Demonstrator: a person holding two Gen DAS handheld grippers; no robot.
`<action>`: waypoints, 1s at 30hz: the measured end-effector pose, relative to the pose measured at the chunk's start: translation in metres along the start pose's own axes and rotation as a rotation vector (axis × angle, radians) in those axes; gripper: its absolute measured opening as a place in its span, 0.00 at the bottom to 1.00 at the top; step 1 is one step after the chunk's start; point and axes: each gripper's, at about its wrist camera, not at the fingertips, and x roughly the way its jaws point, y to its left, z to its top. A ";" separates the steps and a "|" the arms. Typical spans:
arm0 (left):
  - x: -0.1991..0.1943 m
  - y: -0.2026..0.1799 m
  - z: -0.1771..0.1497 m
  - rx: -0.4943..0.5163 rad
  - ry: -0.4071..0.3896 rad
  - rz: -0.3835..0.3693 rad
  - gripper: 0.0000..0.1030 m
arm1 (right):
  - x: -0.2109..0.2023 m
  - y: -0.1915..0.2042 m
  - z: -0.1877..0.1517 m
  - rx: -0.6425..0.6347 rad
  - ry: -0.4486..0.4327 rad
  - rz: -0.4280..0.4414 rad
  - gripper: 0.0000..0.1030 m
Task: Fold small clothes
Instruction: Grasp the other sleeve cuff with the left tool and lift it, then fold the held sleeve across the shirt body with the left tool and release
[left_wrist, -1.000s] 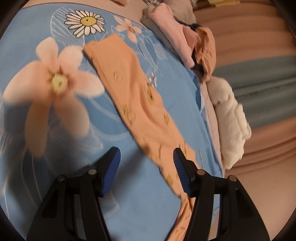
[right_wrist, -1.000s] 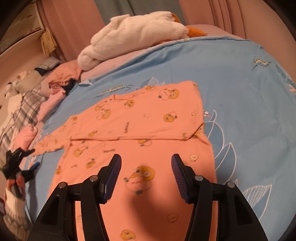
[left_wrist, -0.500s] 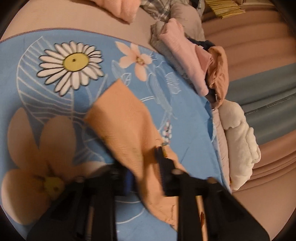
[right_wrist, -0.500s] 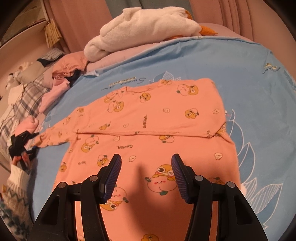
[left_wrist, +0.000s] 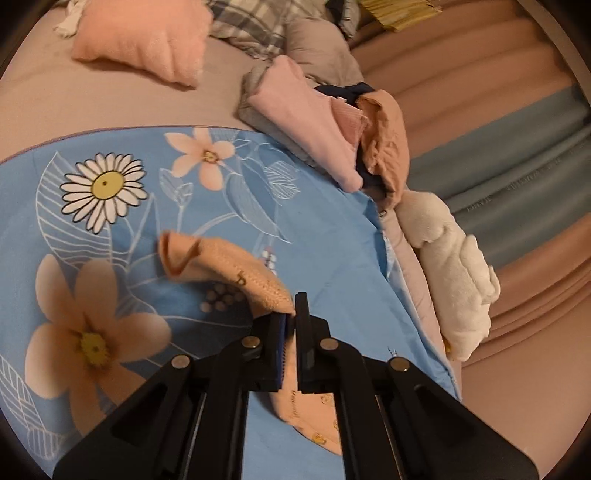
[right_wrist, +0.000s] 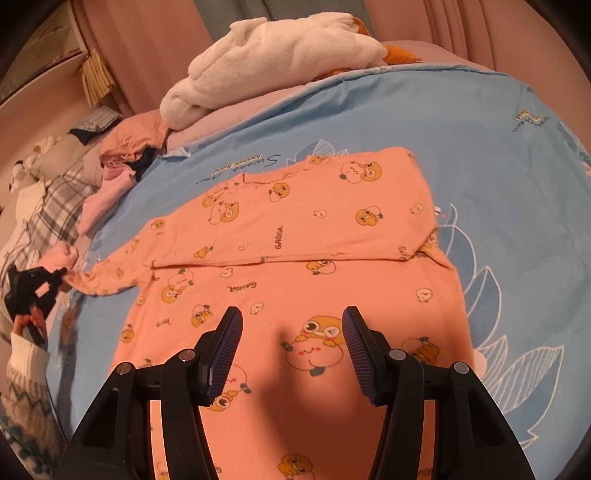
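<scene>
The orange garment lies flat on the blue floral sheet, long axis left-right with neckline toward the far edge, its left sleeve pinched in the closed left gripper, while the right gripper hovers open above the fabric.

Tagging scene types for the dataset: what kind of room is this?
Most likely a bedroom, with folding done on a bed: a blue floral sheet as work surface, a pillow behind it, curtains along the far side.
</scene>
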 end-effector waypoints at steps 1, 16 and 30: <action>-0.001 -0.006 -0.003 0.016 0.001 -0.002 0.00 | -0.002 -0.002 -0.001 0.001 -0.001 -0.001 0.54; 0.022 -0.181 -0.087 0.341 0.127 -0.200 0.00 | -0.023 -0.036 -0.013 0.076 -0.041 0.011 0.54; 0.109 -0.281 -0.332 0.830 0.479 -0.151 0.12 | -0.036 -0.079 -0.025 0.164 -0.055 0.002 0.54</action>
